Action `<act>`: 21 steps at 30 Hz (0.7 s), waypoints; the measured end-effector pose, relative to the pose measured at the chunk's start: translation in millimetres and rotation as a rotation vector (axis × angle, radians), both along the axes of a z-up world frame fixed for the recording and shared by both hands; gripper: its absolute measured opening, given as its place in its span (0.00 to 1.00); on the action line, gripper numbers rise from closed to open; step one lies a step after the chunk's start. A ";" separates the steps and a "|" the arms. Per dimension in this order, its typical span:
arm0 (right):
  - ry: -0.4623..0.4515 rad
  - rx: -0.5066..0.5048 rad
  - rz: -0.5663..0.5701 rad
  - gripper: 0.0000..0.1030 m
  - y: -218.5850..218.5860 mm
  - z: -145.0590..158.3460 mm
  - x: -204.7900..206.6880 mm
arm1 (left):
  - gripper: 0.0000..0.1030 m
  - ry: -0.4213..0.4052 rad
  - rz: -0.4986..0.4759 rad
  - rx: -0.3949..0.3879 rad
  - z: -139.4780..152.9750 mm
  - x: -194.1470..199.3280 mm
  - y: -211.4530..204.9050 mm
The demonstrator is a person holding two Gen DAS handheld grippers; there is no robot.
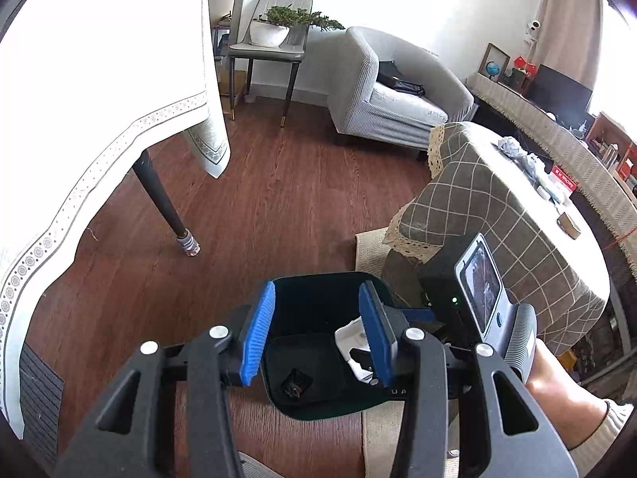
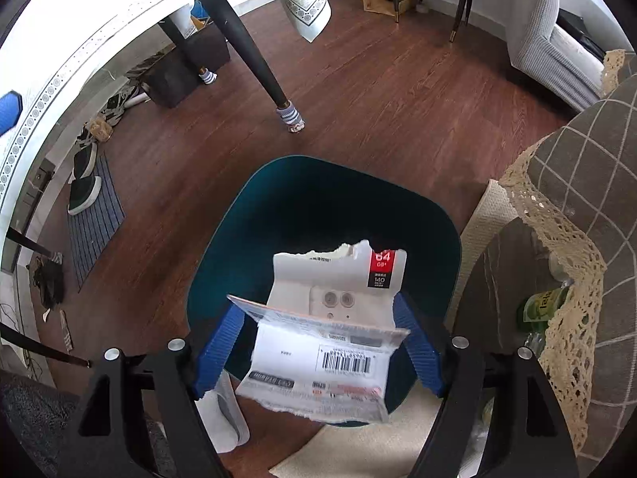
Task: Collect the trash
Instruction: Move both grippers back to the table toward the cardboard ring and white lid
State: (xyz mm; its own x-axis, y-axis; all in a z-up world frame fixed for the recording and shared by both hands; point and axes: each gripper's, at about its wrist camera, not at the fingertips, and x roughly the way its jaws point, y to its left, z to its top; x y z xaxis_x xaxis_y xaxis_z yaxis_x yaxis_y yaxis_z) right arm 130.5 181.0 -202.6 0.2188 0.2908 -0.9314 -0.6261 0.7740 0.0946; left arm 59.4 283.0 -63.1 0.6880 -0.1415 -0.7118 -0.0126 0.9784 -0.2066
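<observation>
- Over the bin [image 2: 254, 215], which stands on the wooden floor [image 2: 358, 91] beside a low table under a checked cloth [image 2: 589, 167], the right gripper [image 2: 318, 342] points steeply down.
- Its blue fingers [image 2: 219, 342] stand wide apart, with a torn white package [image 2: 330, 318] spanning the gap between them.
- This package carries a red label, a barcode sticker and a ragged top edge; it hangs above the bin's opening, not yet inside.
- Both side edges of the package reach the pads, but I cannot tell whether the pads press on it or it is already loose (its lower edge is blurred).
- From the other camera, the left gripper [image 1: 314, 342] hovers above the same bin [image 1: 318, 277], jaws partly open and holding nothing.
- Seen through that gap, a white scrap of packaging [image 1: 352, 338] lies at the bottom of the bin against its right wall, and a small dark wrapper [image 1: 296, 384] lies apart from it on the bin floor.
- At the right of this view a person's hand [image 1: 557, 378] grips the handle of the right tool, whose small screen faces the camera.
- Farther back, crumpled paper [image 1: 509, 145] sits on the low table's top [image 1: 497, 219], well apart from the bin.
- A dining table draped in a white cloth [image 1: 99, 79] fills the left side.
</observation>
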 end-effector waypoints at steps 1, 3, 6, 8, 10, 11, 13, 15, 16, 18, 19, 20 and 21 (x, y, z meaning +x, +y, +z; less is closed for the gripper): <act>-0.004 -0.003 0.006 0.81 -0.1 1.4 -1.1 | 0.45 -0.004 0.000 -0.004 1.7 0.0 -0.9; -0.009 0.000 0.009 0.82 -3.8 3.7 -1.5 | 0.46 -0.008 -0.003 -0.009 5.4 1.2 -3.4; -0.016 0.016 0.009 0.82 -9.4 10.8 -1.8 | 0.47 -0.017 -0.002 -0.014 10.8 0.9 -7.8; -0.026 0.039 0.008 0.82 -16.1 17.1 -1.6 | 0.50 -0.032 -0.003 -0.014 16.7 2.3 -10.0; -0.040 0.069 0.007 0.82 -22.8 27.1 -3.2 | 0.51 -0.054 -0.003 -0.013 25.6 2.9 -13.9; -0.051 0.085 0.009 0.82 -26.3 33.2 -4.5 | 0.52 -0.065 -0.004 -0.014 29.4 3.7 -16.8; -0.081 0.116 0.016 0.82 -33.6 46.1 -8.2 | 0.55 -0.091 -0.009 -0.008 38.7 3.6 -23.3; -0.119 0.144 0.027 0.82 -43.0 61.1 -13.1 | 0.57 -0.115 -0.015 0.003 48.0 4.1 -31.5; -0.137 0.154 0.032 0.81 -46.1 68.5 -14.3 | 0.58 -0.125 -0.018 0.008 51.9 4.8 -34.8; -0.171 0.176 0.042 0.76 -53.6 83.0 -18.3 | 0.61 -0.149 -0.027 0.016 61.5 5.8 -44.7; -0.191 0.186 0.043 0.75 -59.1 89.9 -21.2 | 0.63 -0.160 -0.034 0.015 66.0 6.6 -49.7; -0.214 0.190 0.041 0.75 -64.7 96.4 -23.8 | 0.64 -0.169 -0.040 0.012 69.6 7.9 -54.6; -0.236 0.194 0.040 0.74 -70.4 102.9 -26.0 | 0.65 -0.175 -0.044 0.009 72.4 9.0 -59.4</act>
State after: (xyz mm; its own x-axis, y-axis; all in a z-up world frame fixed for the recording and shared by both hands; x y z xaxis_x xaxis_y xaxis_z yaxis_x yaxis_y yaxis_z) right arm 104.6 110.5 -99.6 0.4073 0.4712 -0.7823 -0.6776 0.7302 0.0870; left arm 68.4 223.7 9.4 0.7950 -0.1682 -0.5828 0.0657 0.9790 -0.1930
